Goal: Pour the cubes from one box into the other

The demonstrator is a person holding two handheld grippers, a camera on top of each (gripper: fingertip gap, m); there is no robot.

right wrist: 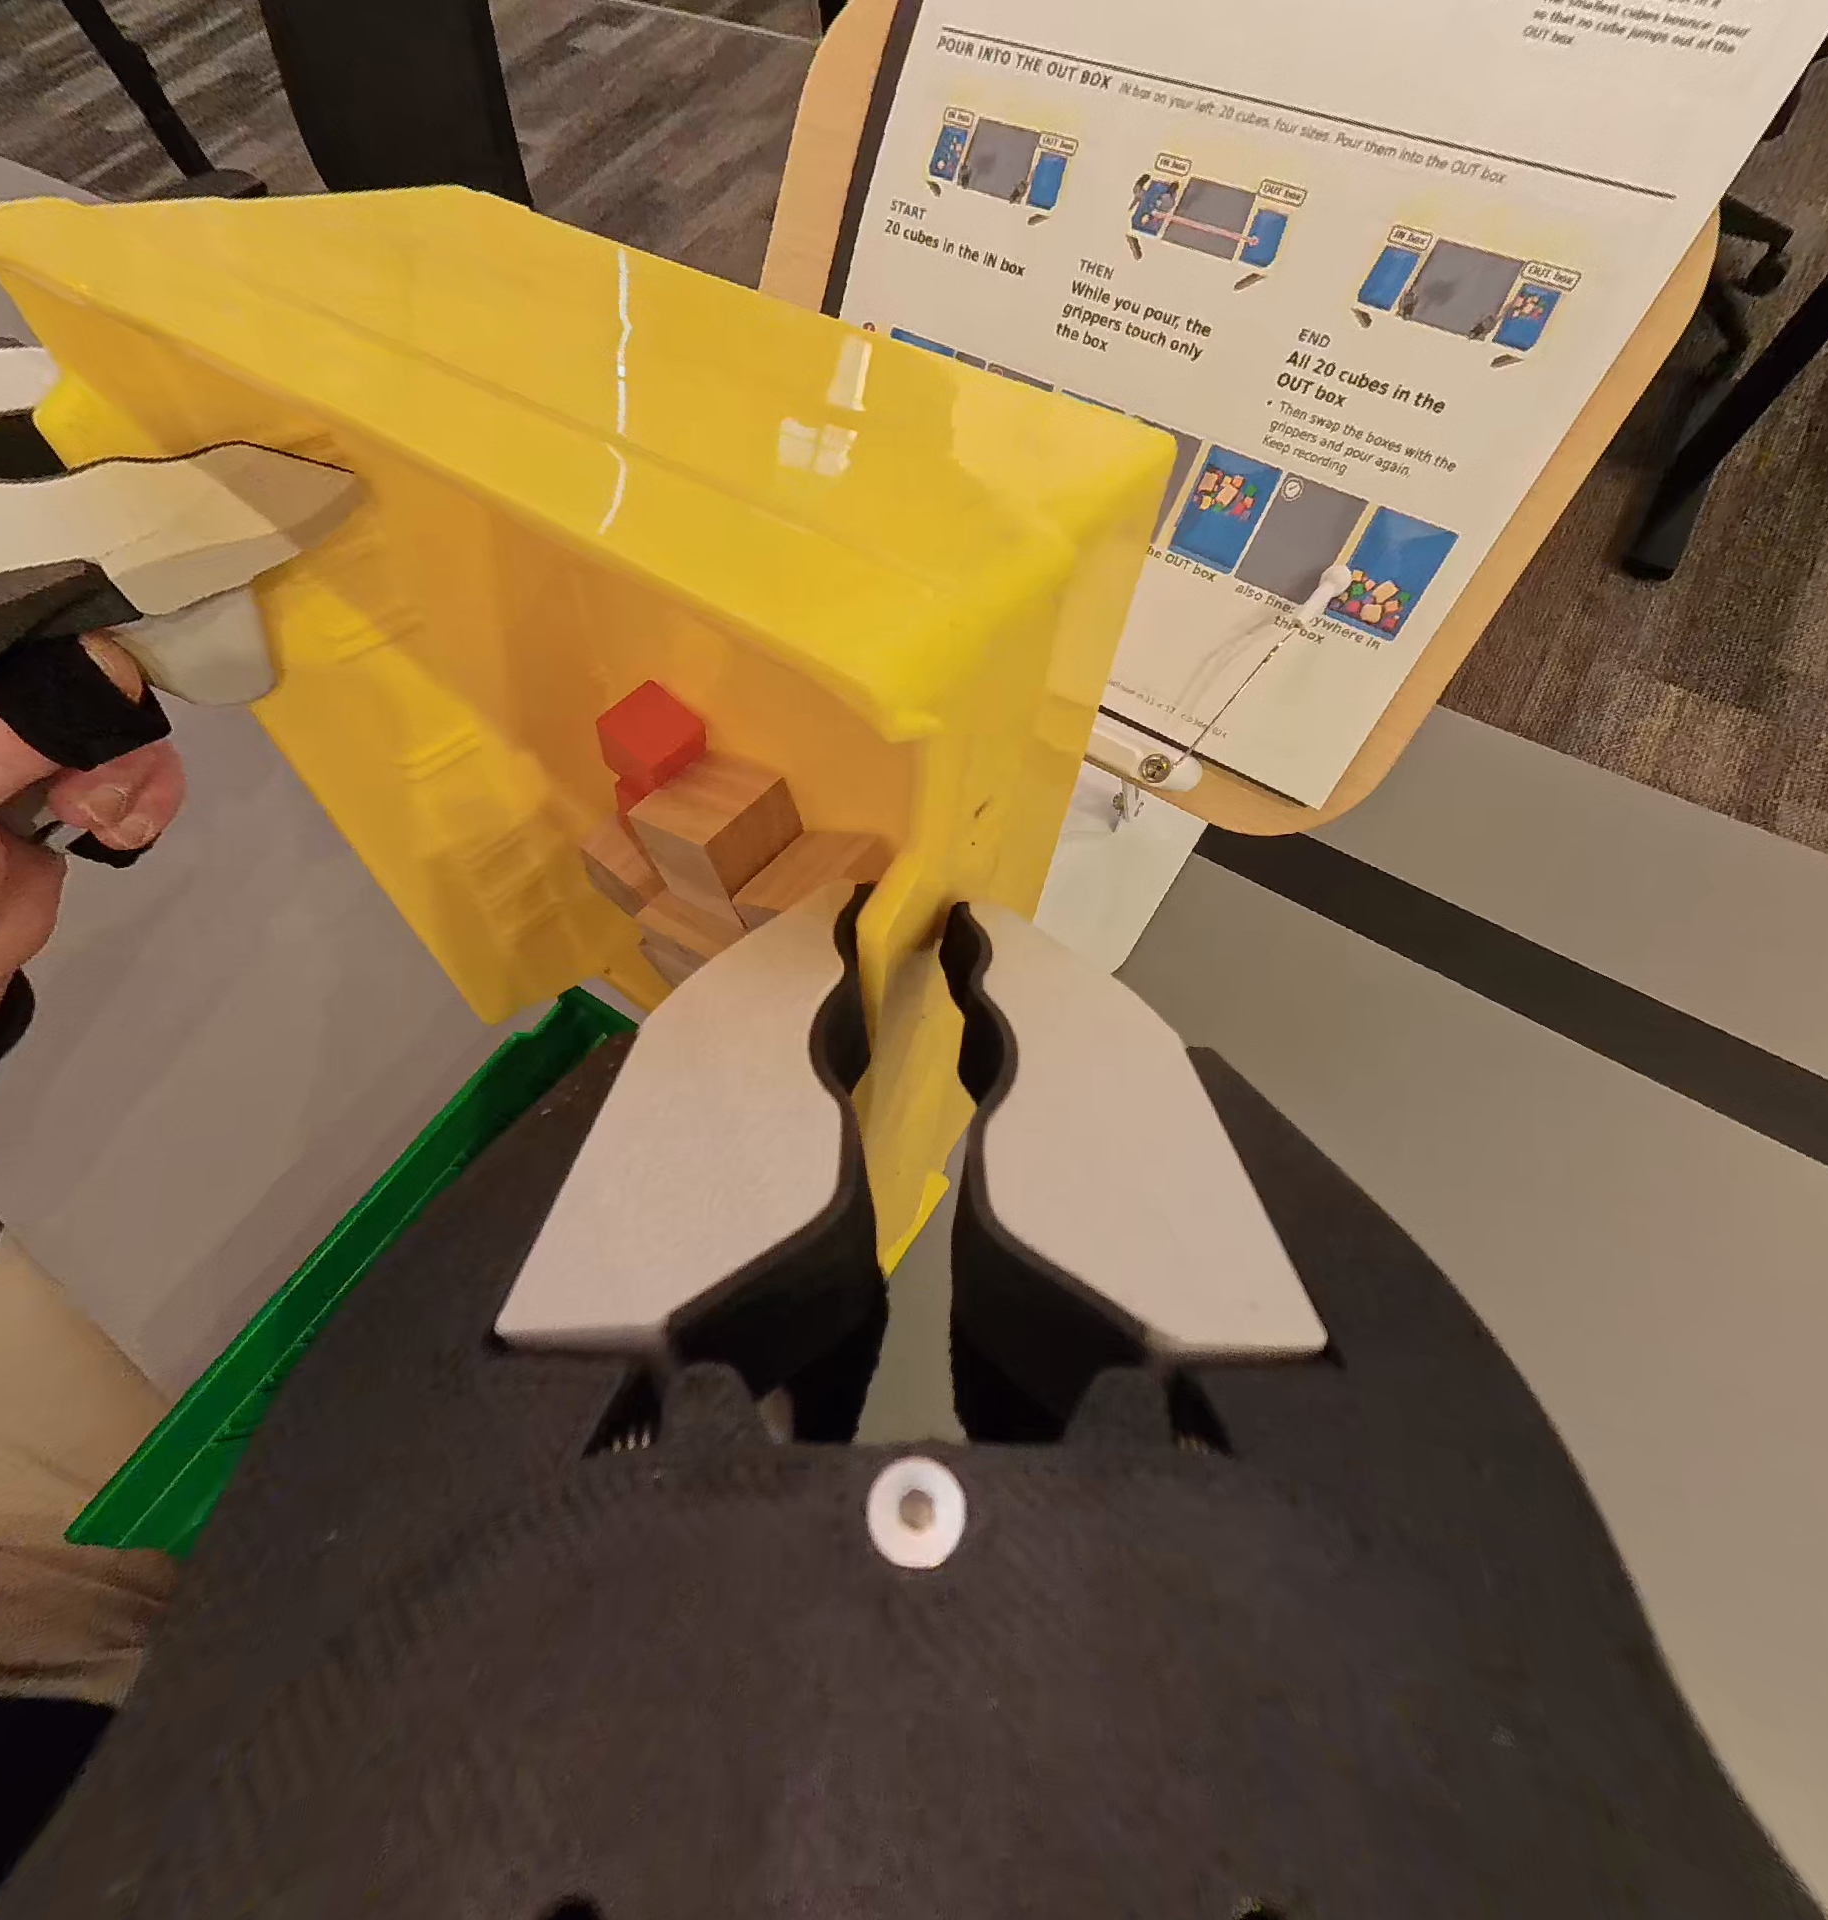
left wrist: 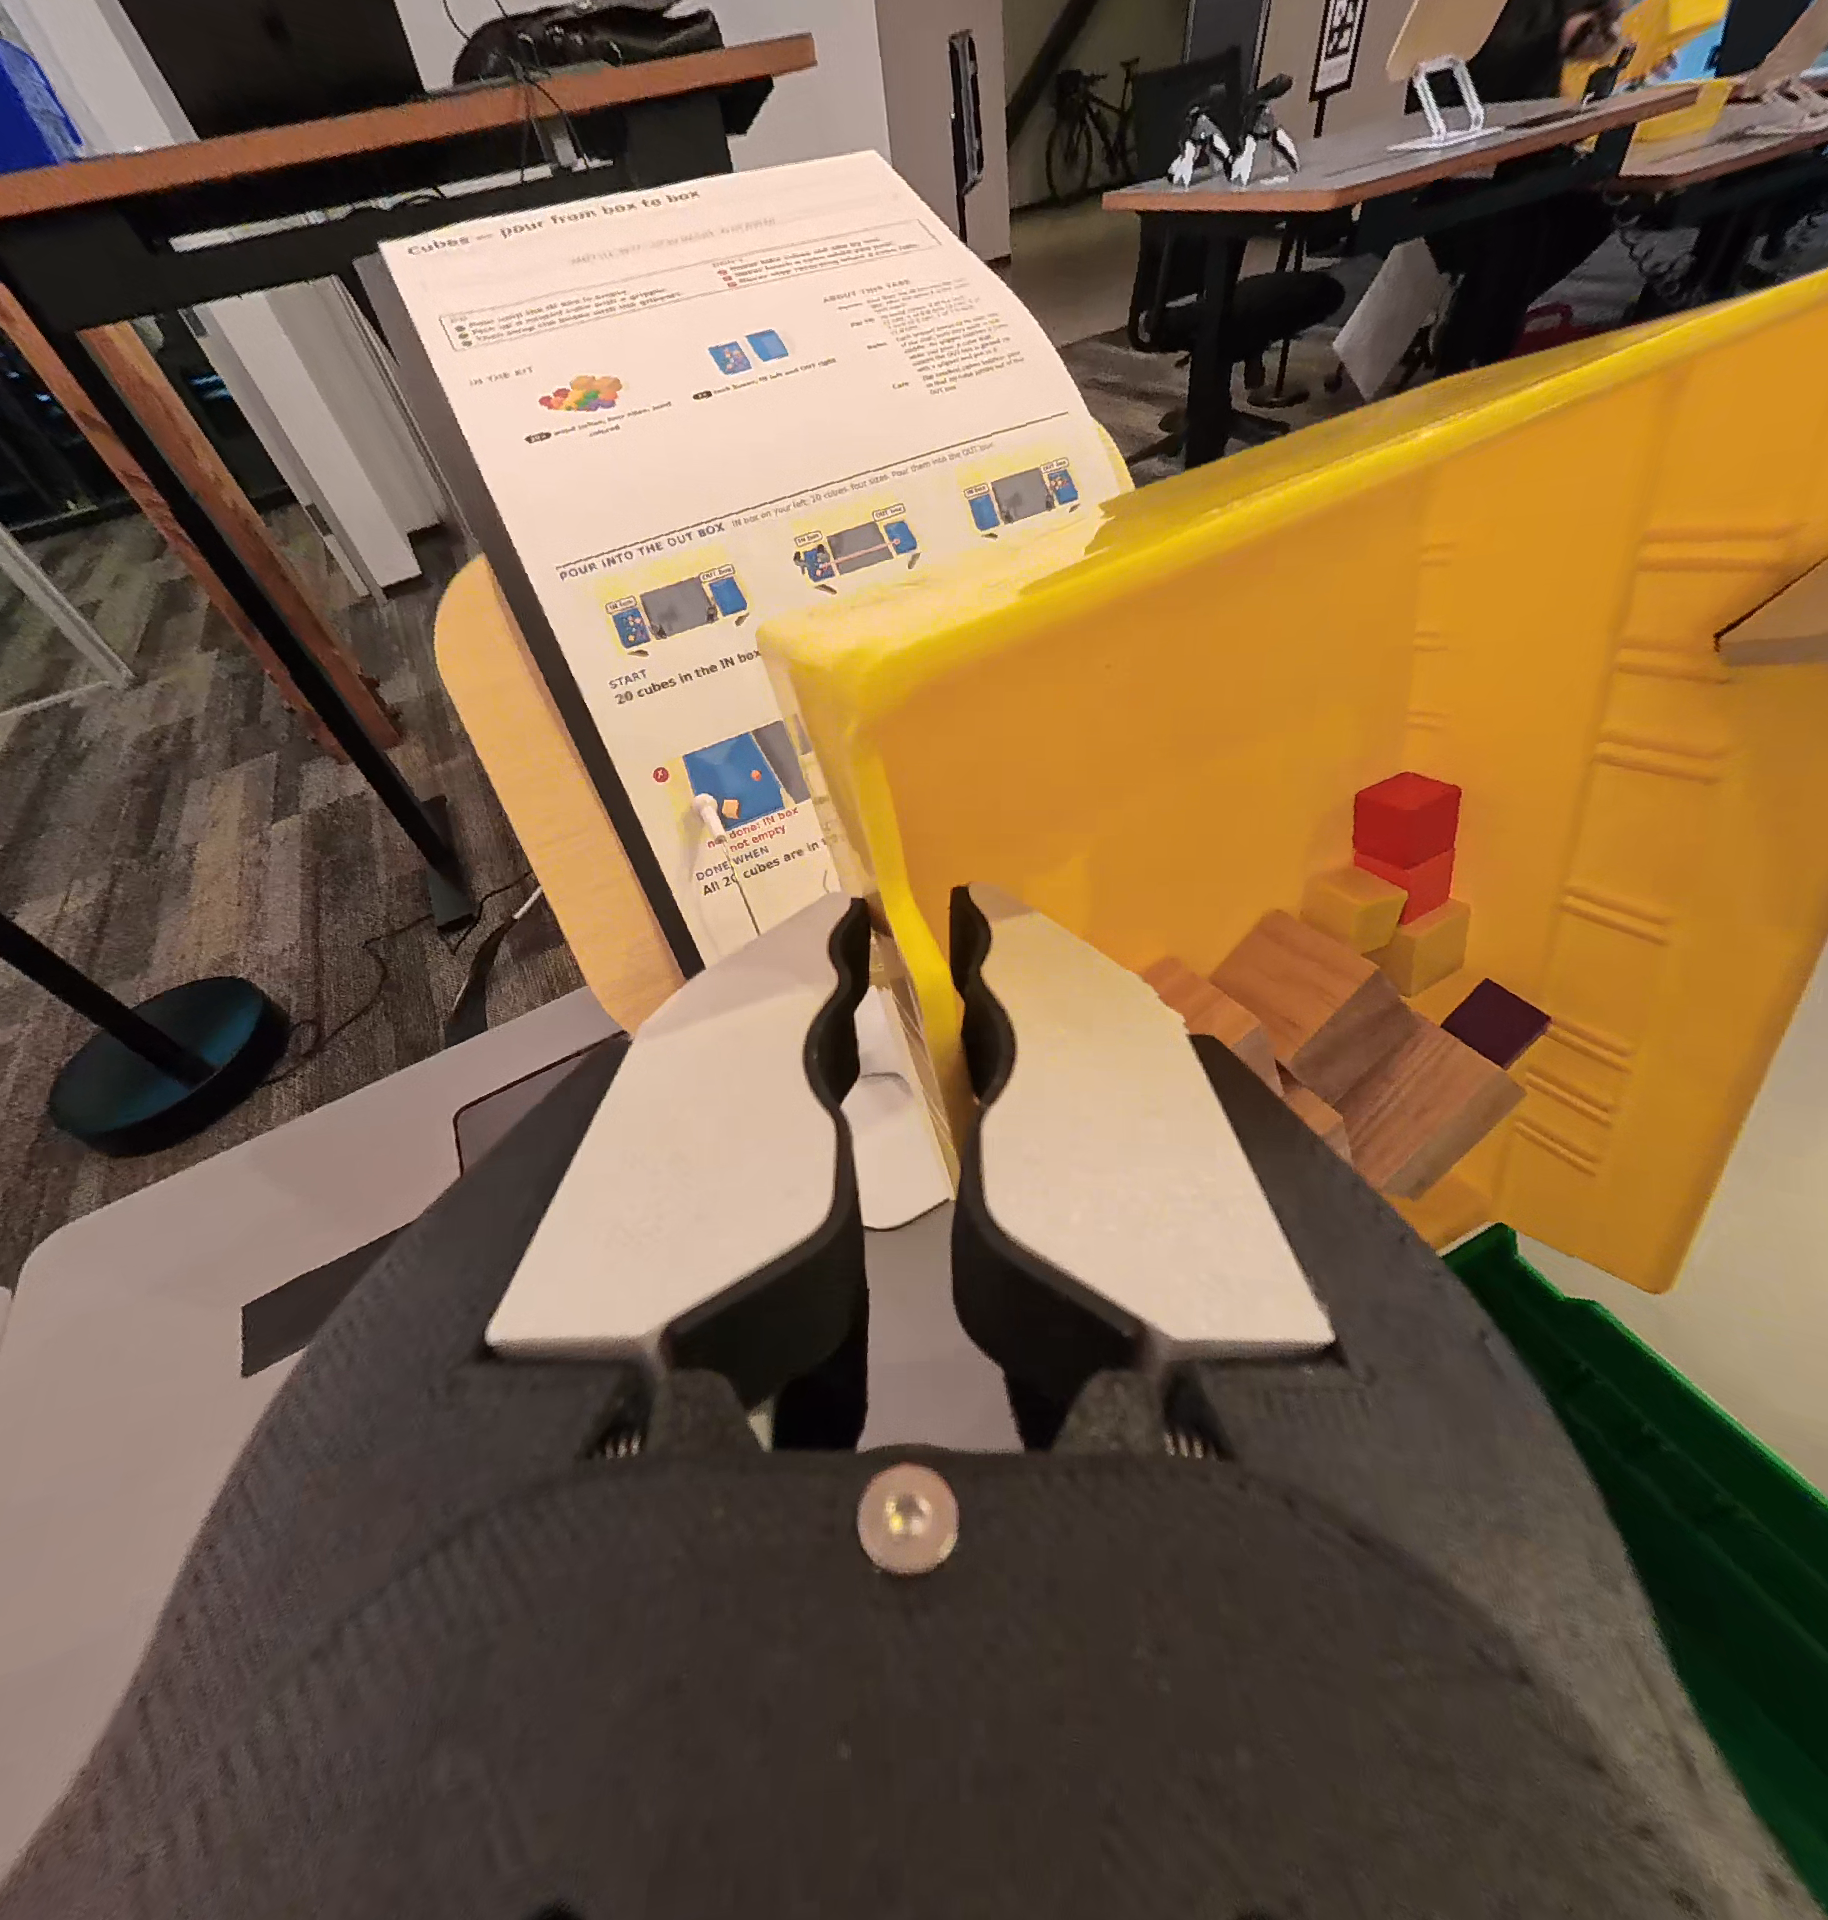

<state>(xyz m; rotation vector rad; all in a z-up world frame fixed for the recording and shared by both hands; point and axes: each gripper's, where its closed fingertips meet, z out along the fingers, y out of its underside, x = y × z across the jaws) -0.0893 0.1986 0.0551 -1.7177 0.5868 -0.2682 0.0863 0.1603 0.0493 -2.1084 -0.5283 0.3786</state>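
A yellow plastic box [left wrist: 1253,727] is held tilted steeply on its side above a green box [left wrist: 1668,1475]. My left gripper [left wrist: 910,914] is shut on one rim of the yellow box. My right gripper [right wrist: 905,925] is shut on the opposite rim of the yellow box [right wrist: 598,416]. Several cubes lie piled in the low corner of the yellow box: a red cube [left wrist: 1406,821], yellowish ones, wooden ones [left wrist: 1346,1018] and a purple cube [left wrist: 1497,1023]. In the right wrist view the red cube [right wrist: 650,732] and wooden cubes [right wrist: 718,831] show, and the green box's rim [right wrist: 370,1226] lies below.
A printed instruction sheet on a wooden clipboard [left wrist: 744,499] stands behind the boxes; it also shows in the right wrist view [right wrist: 1305,364]. The grey table [right wrist: 1512,1091] carries a dark stripe. A hand [right wrist: 48,800] holds the left gripper. Desks and chairs stand beyond.
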